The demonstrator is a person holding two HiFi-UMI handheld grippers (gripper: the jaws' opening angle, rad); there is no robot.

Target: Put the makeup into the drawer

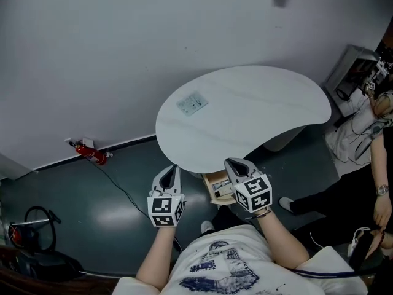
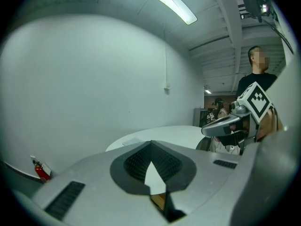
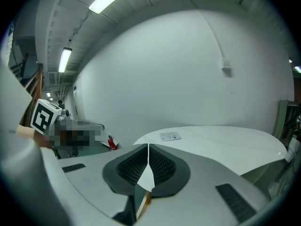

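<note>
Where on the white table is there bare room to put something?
The white table is bare from the flat packet at its left across to the rounded right end. Tight only below the near edge, where left tongs and right tongs hover by the open drawer.

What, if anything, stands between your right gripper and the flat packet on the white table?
Nothing visible does: only the bare table lies between the shut right gripper and the flat packet. The open drawer sits just under the table's near edge, beside that gripper.

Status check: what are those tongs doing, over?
Left tongs and right tongs shut, empty. Packet on table, untouched. Drawer open under table edge. Nothing blocking.
</note>
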